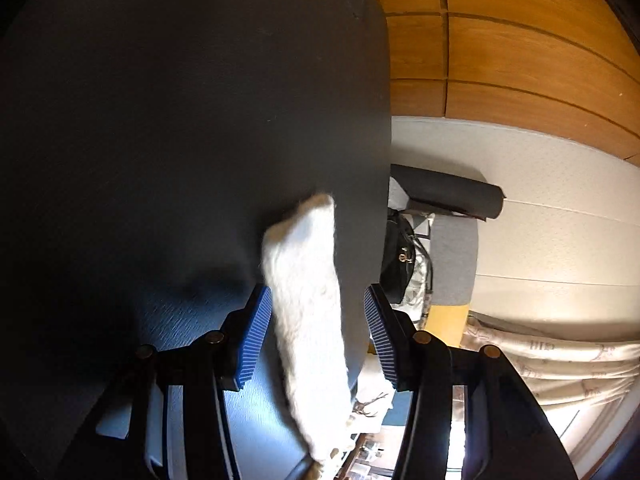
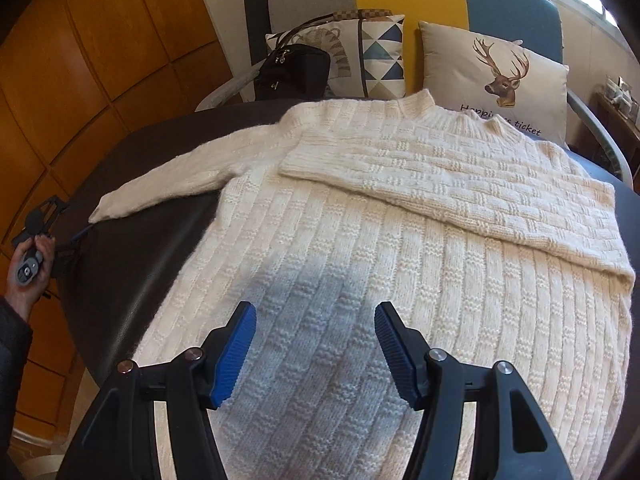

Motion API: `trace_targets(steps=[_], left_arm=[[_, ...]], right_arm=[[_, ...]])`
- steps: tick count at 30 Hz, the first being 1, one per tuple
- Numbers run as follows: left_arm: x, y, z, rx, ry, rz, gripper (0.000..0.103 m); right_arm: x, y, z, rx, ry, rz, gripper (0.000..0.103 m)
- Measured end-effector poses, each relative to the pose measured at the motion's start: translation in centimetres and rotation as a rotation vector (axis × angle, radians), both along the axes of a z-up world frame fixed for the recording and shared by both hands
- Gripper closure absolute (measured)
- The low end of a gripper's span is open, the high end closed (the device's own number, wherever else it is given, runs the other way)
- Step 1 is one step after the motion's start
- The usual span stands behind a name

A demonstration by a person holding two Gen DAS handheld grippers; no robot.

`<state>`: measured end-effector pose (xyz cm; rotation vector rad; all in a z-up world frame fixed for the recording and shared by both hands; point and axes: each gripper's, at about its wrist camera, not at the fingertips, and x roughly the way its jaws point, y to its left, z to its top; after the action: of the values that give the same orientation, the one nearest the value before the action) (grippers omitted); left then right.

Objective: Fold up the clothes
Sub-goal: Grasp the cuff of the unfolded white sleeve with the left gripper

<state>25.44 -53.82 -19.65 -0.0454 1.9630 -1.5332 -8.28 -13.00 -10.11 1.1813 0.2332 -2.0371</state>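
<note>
While the left gripper (image 1: 316, 340) stands released, one sleeve (image 1: 308, 304) lies between its pads (image 1: 256, 336) unpinched; clamping near the cuff ahead before carrying it inward looks wise

From the right wrist, the right gripper (image 2: 316, 348) hangs released above one sweater (image 2: 360, 280); one sleeve lies folded across the chest ahead, two cushions (image 2: 496, 76) and one bag (image 2: 296, 72) sit beyond

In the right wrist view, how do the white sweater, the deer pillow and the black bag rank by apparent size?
1. white sweater, by far the largest.
2. deer pillow.
3. black bag, smallest, though it is partly hidden by the table edge.
</note>
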Motion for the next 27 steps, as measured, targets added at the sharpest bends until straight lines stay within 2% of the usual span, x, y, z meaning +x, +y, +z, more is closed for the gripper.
trace_targets(steps=[7,9,10,11,17,21,27], left_arm=[[-1.9,-1.1,0.9,0.008,-0.09,-0.002,0.052],[-2.2,-1.3,0.7,0.035,-0.097,0.002,0.067],[-2.3,-1.5,0.3,0.055,-0.106,0.001,0.086],[-2.4,-1.6,-0.2,0.076,-0.111,0.003,0.096],[-3.0,-1.8,-0.8,0.066,-0.094,0.027,0.099],[-3.9,-1.7,1.1,-0.017,-0.082,0.003,0.1],[-10.1,-0.6,6.8,-0.202,-0.052,-0.162,0.1]], right_arm=[[0.0,-0.6,-0.4,0.01,0.003,-0.003,0.04],[-0.2,-0.6,-0.7,0.013,-0.005,-0.014,0.04],[-0.3,-0.6,-0.9,0.016,-0.005,-0.019,0.04],[-0.5,-0.5,-1.0,0.021,-0.003,-0.023,0.04],[-1.5,0.4,-1.9,0.017,-0.034,-0.061,0.041],[-2.3,1.3,-2.4,-0.02,-0.09,-0.098,0.041],[-3.7,1.9,-2.3,-0.075,-0.135,-0.142,0.041]])
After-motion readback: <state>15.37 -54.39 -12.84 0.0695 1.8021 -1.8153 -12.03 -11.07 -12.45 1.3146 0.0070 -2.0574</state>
